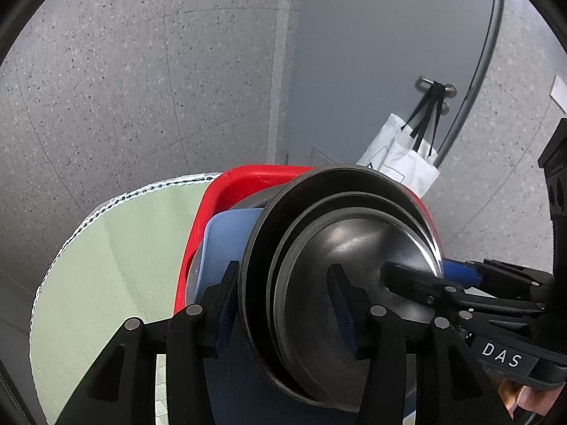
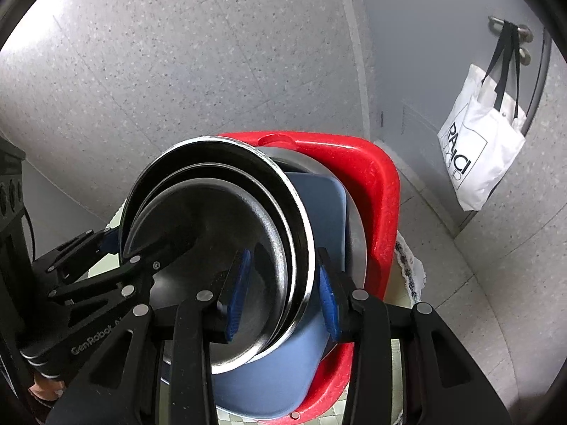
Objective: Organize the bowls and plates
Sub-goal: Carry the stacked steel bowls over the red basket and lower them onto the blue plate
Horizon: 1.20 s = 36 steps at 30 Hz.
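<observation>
Left wrist view: the left gripper (image 1: 283, 304) has its jaws clenched on the rims of the nested black bowls (image 1: 340, 248), which stand tilted on edge in the red basin (image 1: 244, 177) at 12 o'clock, against a blue tray (image 1: 226, 237). The right gripper (image 1: 418, 283) bites the opposite rim at 3 o'clock.

Right wrist view: its jaws grasp the stack's rims (image 2: 297, 248). The bowls look stiff, glossy, likely slippery and weighty together; opposite rim holds seem best, since the inner bowls may slide
</observation>
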Motion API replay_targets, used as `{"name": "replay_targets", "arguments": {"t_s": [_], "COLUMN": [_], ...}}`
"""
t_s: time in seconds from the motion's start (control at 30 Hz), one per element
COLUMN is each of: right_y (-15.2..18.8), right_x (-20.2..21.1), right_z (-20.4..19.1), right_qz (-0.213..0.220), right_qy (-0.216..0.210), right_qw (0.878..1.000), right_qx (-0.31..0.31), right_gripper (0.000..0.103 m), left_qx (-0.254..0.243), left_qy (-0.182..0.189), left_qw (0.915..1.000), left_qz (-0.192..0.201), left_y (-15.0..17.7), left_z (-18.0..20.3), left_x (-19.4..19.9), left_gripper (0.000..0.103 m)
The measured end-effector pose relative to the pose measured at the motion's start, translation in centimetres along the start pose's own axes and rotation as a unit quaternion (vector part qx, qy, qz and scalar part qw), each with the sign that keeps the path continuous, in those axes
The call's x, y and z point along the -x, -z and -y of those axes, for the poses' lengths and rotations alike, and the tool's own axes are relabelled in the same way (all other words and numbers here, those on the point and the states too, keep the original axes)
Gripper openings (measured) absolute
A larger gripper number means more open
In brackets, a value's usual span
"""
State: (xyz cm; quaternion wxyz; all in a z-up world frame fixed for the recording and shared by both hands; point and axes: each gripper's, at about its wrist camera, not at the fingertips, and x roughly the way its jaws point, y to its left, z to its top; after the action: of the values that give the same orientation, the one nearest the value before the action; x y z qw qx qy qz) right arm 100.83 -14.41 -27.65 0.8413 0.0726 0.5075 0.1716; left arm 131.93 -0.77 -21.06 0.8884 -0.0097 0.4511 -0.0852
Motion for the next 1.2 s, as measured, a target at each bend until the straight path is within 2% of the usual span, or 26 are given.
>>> {"name": "replay_targets", "arguments": {"t_s": [0.17, 0.33, 0.43, 0.53, 0.6, 0.7, 0.93, 1.03, 1.1, 1.13, 1.2], "right_y": [0.3, 0.6, 1.0, 1.2, 1.4, 1.6, 2.1, 2.2, 2.4, 2.6, 3.1], "right_x": [0.4, 0.7, 0.8, 0.8, 0.9, 1.4, 2.9, 3.5, 3.4, 3.5, 3.9], "right_z": [0.1, 0.1, 0.0, -0.1, -0.1, 0.0, -0.4, -0.9, -0.6, -0.4, -0.2], "right_qz": [0.004, 0.005, 0.003, -0.005, -0.01, -0.012, -0.003, 0.004, 0.0, 0.001, 0.008], "right_qy": [-0.008, -0.02, -0.025, -0.044, -0.063, -0.075, -0.09, -0.081, -0.073, -0.071, -0.071], "right_qw": [1.0, 1.0, 1.0, 0.999, 0.998, 0.997, 0.996, 0.997, 0.997, 0.997, 0.997], "right_qx": [-0.009, -0.013, -0.013, -0.019, -0.024, -0.03, -0.026, -0.016, -0.02, -0.022, -0.022], "right_gripper": [0.045, 0.049, 0.05, 0.052, 0.051, 0.05, 0.048, 0.048, 0.051, 0.056, 0.057], "left_qx": [0.011, 0.024, 0.028, 0.049, 0.06, 0.059, 0.067, 0.067, 0.073, 0.077, 0.08], "left_qy": [-0.012, -0.013, -0.02, 0.001, 0.016, 0.01, 0.02, 0.006, 0.003, 0.0, -0.013], "left_qw": [0.9999, 0.9996, 0.9994, 0.9986, 0.998, 0.9982, 0.9975, 0.9977, 0.9973, 0.997, 0.9966], "left_qz": [0.004, 0.008, 0.0, -0.021, -0.016, -0.008, 0.006, 0.01, 0.007, 0.005, 0.015], "left_y": [0.9, 1.7, 2.2, 2.7, 2.8, 2.9, 3.4, 4.0, 4.4, 4.5, 5.1], "left_z": [-0.2, -0.5, -0.3, -0.4, -0.5, -0.2, -0.1, 0.0, 0.0, 0.1, 0.3], "left_x": [1.0, 2.0, 2.4, 2.4, 3.1, 3.9, 5.7, 6.3, 6.6, 6.7, 7.4], "left_gripper": [0.058, 0.061, 0.061, 0.058, 0.053, 0.052, 0.049, 0.051, 0.053, 0.056, 0.063]}}
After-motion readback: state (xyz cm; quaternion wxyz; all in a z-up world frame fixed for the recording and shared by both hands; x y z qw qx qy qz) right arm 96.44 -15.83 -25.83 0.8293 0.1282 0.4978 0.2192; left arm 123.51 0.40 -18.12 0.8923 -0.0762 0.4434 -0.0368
